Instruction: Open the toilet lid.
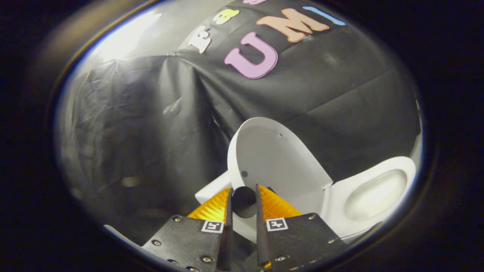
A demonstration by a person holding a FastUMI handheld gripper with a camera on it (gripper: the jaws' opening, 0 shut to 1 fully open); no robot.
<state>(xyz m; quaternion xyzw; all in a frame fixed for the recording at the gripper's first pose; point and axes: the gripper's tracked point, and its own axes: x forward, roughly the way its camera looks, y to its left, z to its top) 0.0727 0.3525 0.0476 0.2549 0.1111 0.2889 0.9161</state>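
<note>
The white toilet lid (276,158) stands raised, nearly upright, its inner face turned toward the bowl. Beside it lies the white seat (401,166) around the open bowl (374,194). At the lid's near edge sits a dark round knob (244,202), right between my fingers. My gripper (244,196) has both fingertips (217,206) pressed against the sides of this knob, with only the knob's width between them. The lid's hinge end is hidden behind my fingers.
Black cloth (143,124) forms the booth wall behind and beside the toilet, creased at a corner just beyond the lid. A white part of the toilet body (210,190) juts out beyond my fingers, low by the lid.
</note>
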